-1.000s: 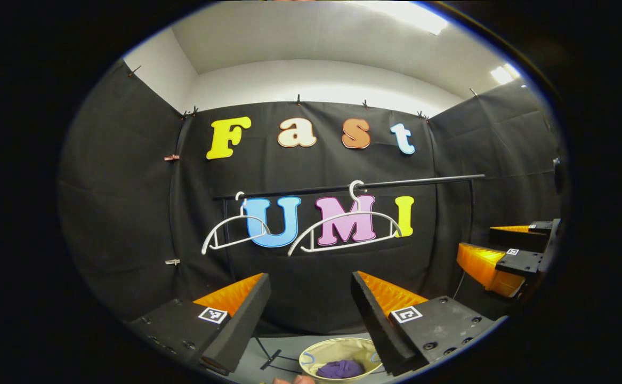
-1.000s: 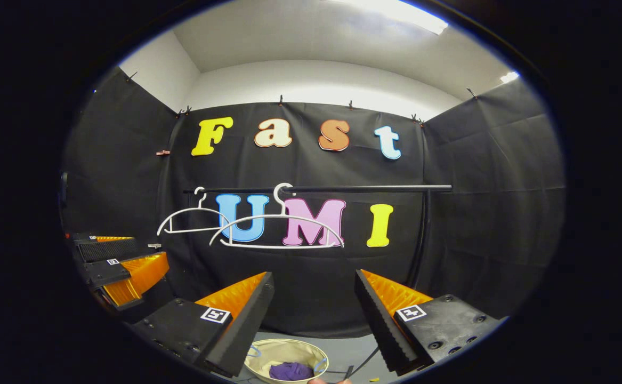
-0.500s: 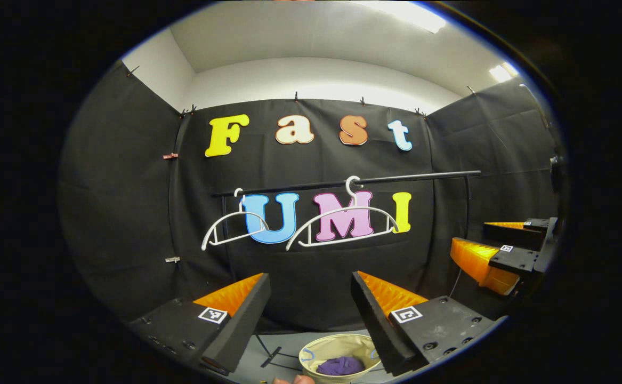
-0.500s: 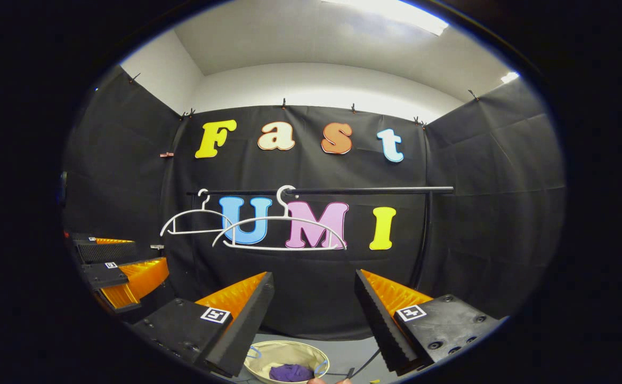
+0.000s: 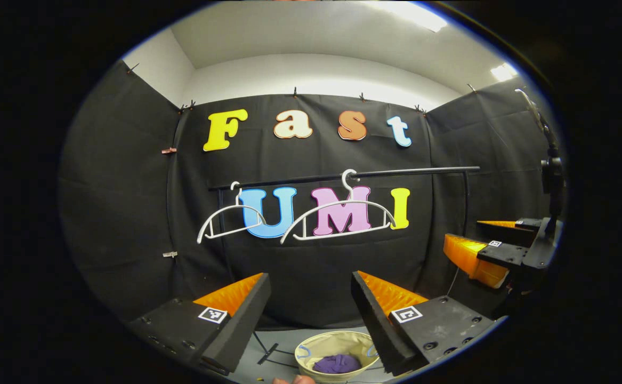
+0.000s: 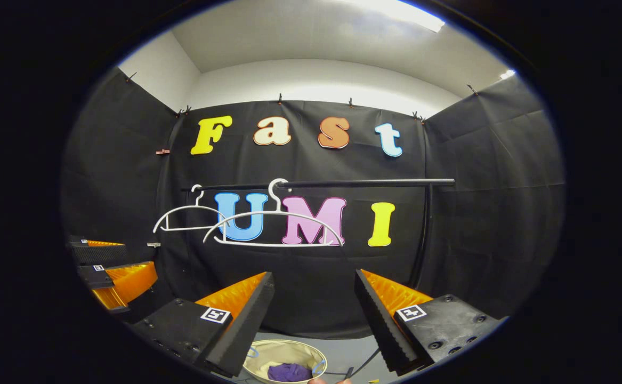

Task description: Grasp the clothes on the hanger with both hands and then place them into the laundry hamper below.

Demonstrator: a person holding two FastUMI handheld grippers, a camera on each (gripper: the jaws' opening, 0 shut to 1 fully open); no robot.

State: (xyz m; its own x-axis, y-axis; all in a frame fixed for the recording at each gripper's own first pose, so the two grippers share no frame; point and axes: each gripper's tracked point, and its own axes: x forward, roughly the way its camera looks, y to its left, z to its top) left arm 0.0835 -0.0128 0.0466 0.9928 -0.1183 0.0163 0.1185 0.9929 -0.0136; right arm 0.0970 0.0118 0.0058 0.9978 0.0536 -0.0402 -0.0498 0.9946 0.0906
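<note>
My left gripper (image 5: pixel 311 298) and right gripper (image 6: pixel 313 298) hung with jaws wide apart, holding nothing. The purple clothes (image 5: pixel 337 364) lay in the laundry hamper (image 5: pixel 316 348) below two bare hangers (image 5: pixel 337 220).

Matt metal rail (image 5: pixel 417 171); glossy plastic hangers (image 5: pixel 337 218); soft cloth hamper (image 5: pixel 337 346); crumpled purple cloth garment (image 5: pixel 337 364) inside.

Down on the grey floor (image 5: pixel 284 341) sits the round beige laundry hamper (image 5: pixel 318 344), a bundle of purple clothes (image 5: pixel 336 364) lying inside it. Thin black cables (image 5: pixel 268 352) trail across the floor just beside it. Up above, two white hangers (image 5: pixel 337 218) hang bare from the black rail (image 5: pixel 417 172).
</note>
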